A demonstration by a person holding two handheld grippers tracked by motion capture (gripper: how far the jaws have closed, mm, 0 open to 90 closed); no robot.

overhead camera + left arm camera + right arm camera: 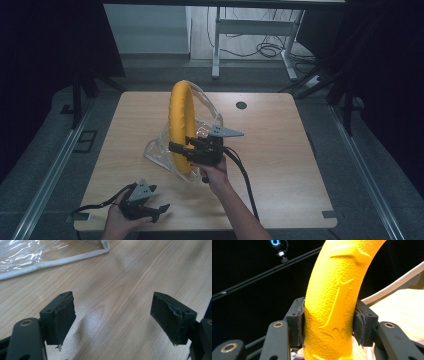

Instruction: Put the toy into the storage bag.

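Note:
A yellow textured ring (177,112) stands upright over the middle of the wooden table (285,150). My right gripper (181,150) is shut on its lower part; in the right gripper view both pads press the sides of the ring (334,302). Behind and under the ring lies a clear plastic bag (159,148) with a pale hem, and its corner (37,257) lies ahead of my left gripper. My left gripper (159,212) rests near the table's front left edge. Its jaws stand wide apart with only bare tabletop between them (115,315).
A dark round grommet (241,105) sits in the table's far right part. The right gripper's black cable (246,180) trails back toward the front edge. Desk legs and floor cables (265,50) lie beyond the table. Dark curtains flank both sides.

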